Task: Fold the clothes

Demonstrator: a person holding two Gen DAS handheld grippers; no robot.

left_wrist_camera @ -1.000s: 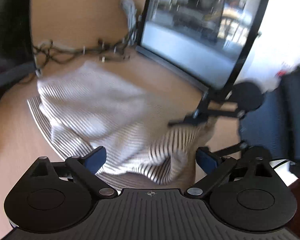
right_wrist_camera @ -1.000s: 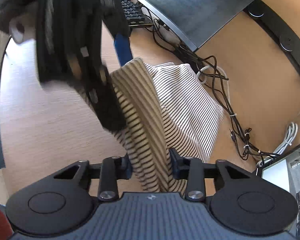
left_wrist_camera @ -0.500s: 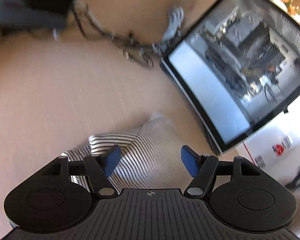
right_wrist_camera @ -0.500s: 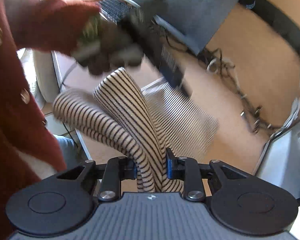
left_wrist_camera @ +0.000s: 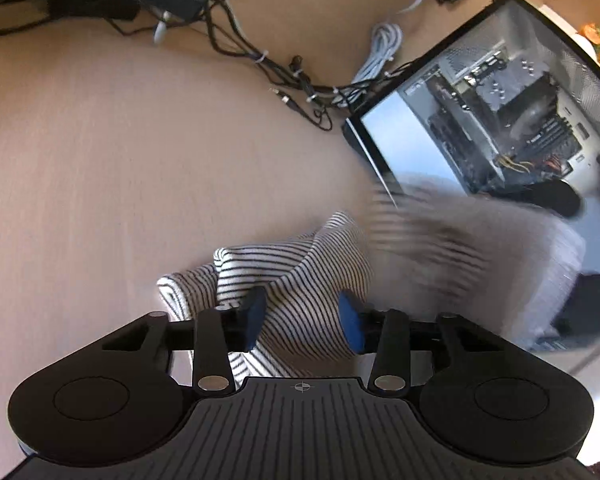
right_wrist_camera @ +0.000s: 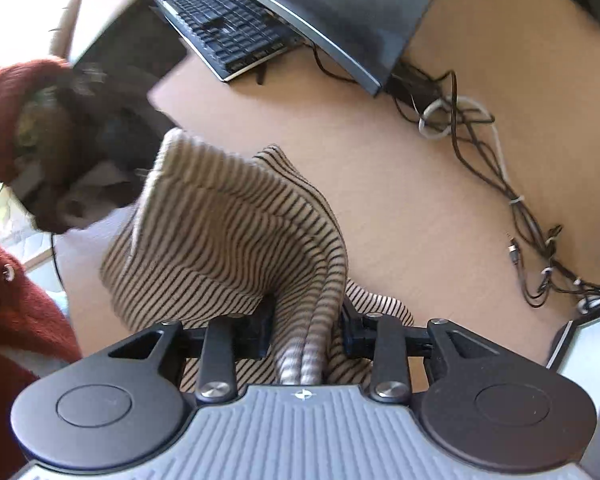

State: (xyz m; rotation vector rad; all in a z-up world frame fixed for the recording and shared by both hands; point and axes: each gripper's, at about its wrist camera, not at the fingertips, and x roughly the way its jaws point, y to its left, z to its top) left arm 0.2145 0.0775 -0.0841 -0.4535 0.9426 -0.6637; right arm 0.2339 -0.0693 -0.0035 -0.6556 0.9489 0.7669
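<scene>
A black-and-white striped garment lies bunched on the wooden desk. My left gripper is closing on a raised fold of it, and the blue pads touch the cloth on both sides. To the right the garment rises off the desk in a blur. In the right wrist view the same garment hangs lifted above the desk. My right gripper pinches a rolled bundle of it, its jaws easing open a little with the cloth still held between them.
A glass-sided computer case stands at the right. Tangled cables run along the back of the desk. A keyboard and a curved monitor are at the far side. A person's red sleeve is at the left.
My left gripper's jaws have narrowed from wide open onto a fold of the garment as it sank. My right gripper has lifted its bundle higher, pulling the cloth up off the desk.
</scene>
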